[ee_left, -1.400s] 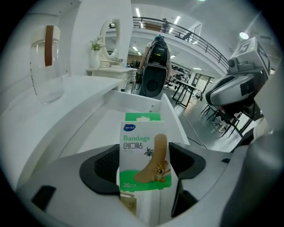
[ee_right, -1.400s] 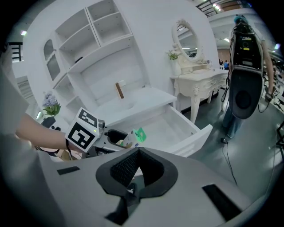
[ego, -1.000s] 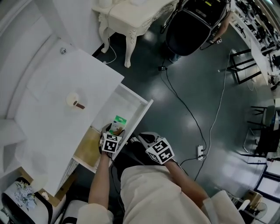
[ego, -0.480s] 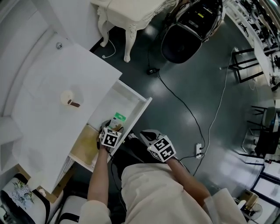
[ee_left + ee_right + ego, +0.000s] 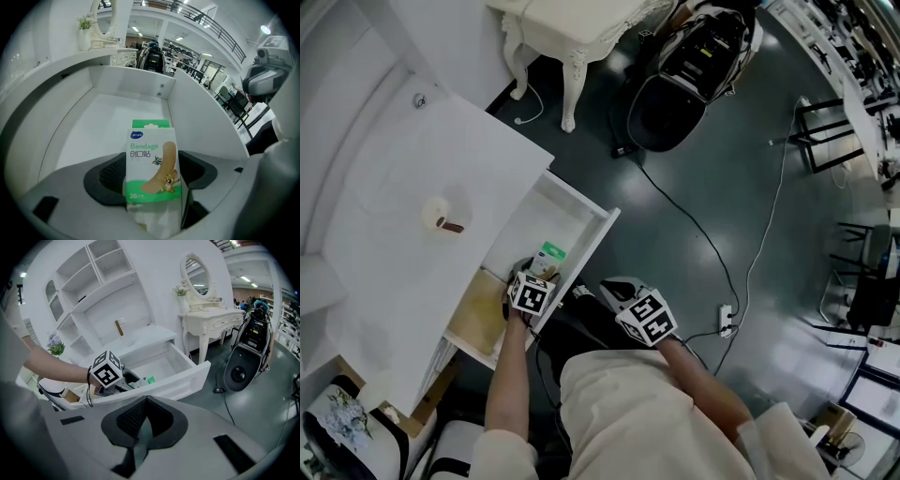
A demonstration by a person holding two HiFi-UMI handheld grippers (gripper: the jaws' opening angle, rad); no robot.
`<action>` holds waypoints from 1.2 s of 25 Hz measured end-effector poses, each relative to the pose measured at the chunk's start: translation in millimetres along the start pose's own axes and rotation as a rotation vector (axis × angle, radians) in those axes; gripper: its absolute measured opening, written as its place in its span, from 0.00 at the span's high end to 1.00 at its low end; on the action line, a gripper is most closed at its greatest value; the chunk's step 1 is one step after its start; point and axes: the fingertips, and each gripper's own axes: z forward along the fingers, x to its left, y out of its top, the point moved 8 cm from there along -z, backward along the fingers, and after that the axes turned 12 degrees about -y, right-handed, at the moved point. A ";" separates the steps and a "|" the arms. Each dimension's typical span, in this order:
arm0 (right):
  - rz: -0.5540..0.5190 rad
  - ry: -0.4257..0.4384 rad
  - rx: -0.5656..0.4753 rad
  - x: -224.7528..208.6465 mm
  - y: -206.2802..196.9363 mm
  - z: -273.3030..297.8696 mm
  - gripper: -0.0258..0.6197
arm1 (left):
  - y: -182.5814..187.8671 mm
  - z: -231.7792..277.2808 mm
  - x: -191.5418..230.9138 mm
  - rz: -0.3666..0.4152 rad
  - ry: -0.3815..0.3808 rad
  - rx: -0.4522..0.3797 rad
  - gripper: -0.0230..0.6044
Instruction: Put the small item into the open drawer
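Observation:
My left gripper (image 5: 151,176) is shut on a green and white bandage box (image 5: 151,161), which stands upright between the jaws. It hangs inside the open white drawer (image 5: 117,117), near the drawer's front end. In the head view the bandage box (image 5: 548,256) shows just past the left gripper (image 5: 534,277), over the drawer (image 5: 591,246). My right gripper (image 5: 142,427) is shut with nothing in it, held outside the drawer in front of the person. The right gripper view shows the drawer (image 5: 187,376) pulled out, with the left gripper's marker cube (image 5: 107,370) over it.
On the white desk top (image 5: 384,225) stands a small cream cup with a brown stick (image 5: 441,217). An ornate white dressing table (image 5: 572,28), a black speaker on wheels (image 5: 684,66) and cables (image 5: 712,244) stand on the dark floor. A wooden compartment (image 5: 478,319) lies left of the drawer.
The left gripper and bandage box have sunk slightly lower and leftward into the drawer. The head camera has shifted a little. The right gripper has stayed in place.

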 end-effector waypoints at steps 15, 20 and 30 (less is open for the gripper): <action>0.000 -0.003 0.003 -1.1 -1.8 -3.1 0.92 | 11.5 -2.4 -4.0 0.037 0.010 0.003 0.39; 0.005 0.012 -0.005 3.0 3.9 3.3 0.92 | 11.7 -11.0 -9.8 0.069 0.007 0.038 0.39; 0.002 0.052 -0.028 16.7 13.6 8.3 0.92 | 5.6 -44.6 -25.4 0.048 0.033 -0.001 0.39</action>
